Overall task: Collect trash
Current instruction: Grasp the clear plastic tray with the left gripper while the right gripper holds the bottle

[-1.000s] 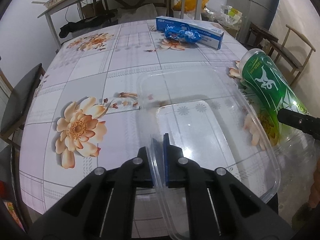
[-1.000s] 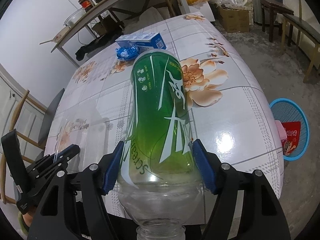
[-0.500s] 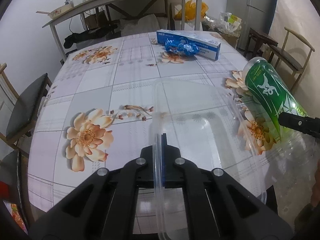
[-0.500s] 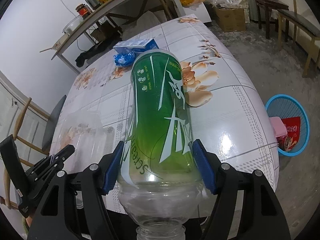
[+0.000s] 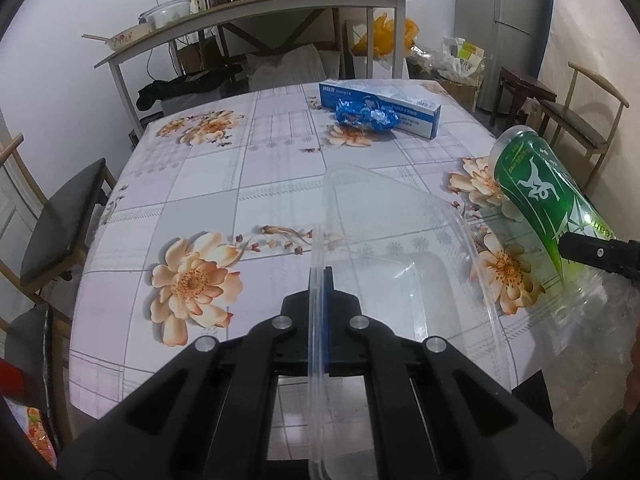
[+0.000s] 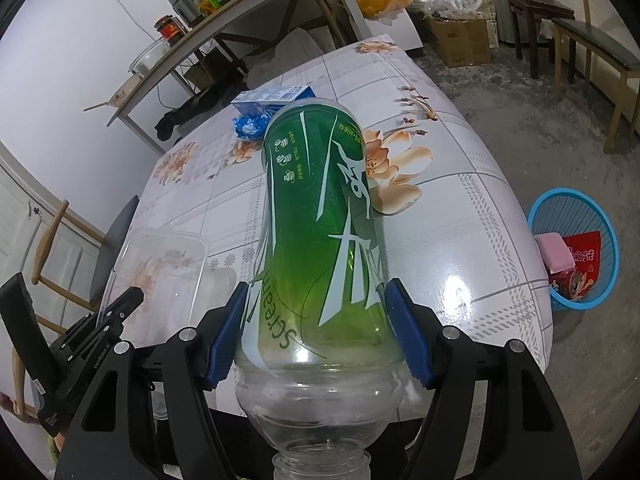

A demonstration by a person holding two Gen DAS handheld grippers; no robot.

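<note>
Holding two pieces of trash at once, the person has both hands full above the flowered table. The left gripper is clenched tight on the thin rim of a clear plastic container, which sticks out ahead of it and to its right, tipped up off the table. The right gripper is squeezing a green plastic bottle near its neck; the bottle's long side points forward, away from the gripper, with the bottom end far out and the open mouth close to the camera. A blue trash basket stands on the floor past the right edge of the table, so the right hand looks nearer to it. A blue wrapper and a long blue box lie touching at the far end, well apart from both grippers.
</note>
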